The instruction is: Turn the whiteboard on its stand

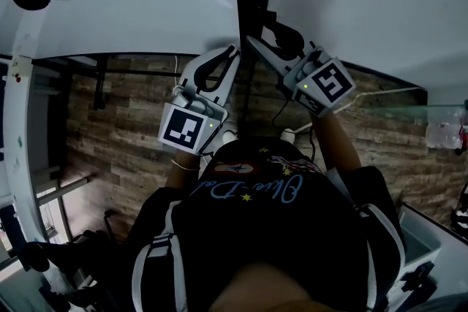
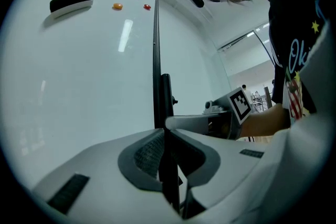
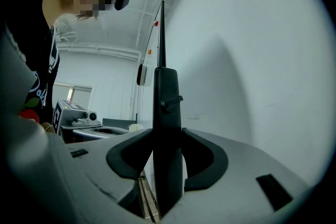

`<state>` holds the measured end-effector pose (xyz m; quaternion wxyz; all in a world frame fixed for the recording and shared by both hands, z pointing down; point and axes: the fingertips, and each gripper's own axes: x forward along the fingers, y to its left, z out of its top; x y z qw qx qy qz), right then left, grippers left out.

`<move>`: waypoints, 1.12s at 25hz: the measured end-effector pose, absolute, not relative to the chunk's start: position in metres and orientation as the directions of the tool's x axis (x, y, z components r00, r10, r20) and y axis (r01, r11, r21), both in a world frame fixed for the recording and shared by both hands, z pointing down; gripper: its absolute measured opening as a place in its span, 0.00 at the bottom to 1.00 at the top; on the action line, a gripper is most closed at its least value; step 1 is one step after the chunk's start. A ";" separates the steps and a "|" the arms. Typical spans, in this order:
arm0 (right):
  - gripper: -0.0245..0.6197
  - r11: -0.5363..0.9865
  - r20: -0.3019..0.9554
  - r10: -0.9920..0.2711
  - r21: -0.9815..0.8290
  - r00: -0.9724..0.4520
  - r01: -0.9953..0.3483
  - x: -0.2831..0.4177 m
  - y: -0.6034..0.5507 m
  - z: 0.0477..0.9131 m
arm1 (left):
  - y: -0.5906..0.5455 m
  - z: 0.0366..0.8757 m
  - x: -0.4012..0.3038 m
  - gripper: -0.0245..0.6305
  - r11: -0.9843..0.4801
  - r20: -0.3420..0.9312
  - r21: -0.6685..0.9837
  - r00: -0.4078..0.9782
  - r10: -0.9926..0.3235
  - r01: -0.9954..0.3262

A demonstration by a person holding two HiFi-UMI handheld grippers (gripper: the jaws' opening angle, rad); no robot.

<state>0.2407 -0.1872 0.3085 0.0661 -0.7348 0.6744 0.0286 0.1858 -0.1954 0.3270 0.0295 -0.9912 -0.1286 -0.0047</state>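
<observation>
1. Whiteboard (image 2: 79, 86), a glossy white panel with a thin dark frame, stands upright just in front of the person, edge-on.
2. Left hand-held gripper (image 2: 167, 132) is clenched on that frame edge.
3. Right hand-held gripper (image 3: 167, 132) is released, its jaws spread either side of the black pivot bracket with small knob (image 3: 167, 97).
4. Judgement: the hold is set but the turn looks unfinished, with the swing and settling still left.
</observation>
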 end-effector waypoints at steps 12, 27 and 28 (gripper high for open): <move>0.30 -0.136 -0.121 -0.983 -0.046 0.140 -0.990 0.239 -0.183 0.309 | -0.194 0.331 0.185 0.09 -0.935 0.007 -0.073 0.938 0.346 0.346; 0.31 -0.181 -0.098 -0.978 -0.055 0.185 -0.982 0.240 -0.178 0.314 | -0.186 0.345 0.197 0.06 -0.946 0.041 -0.130 0.955 0.295 0.298; 0.31 -0.182 -0.097 -0.978 -0.054 0.187 -0.982 0.240 -0.178 0.314 | -0.185 0.345 0.198 0.06 -0.948 0.043 -0.127 0.957 0.287 0.290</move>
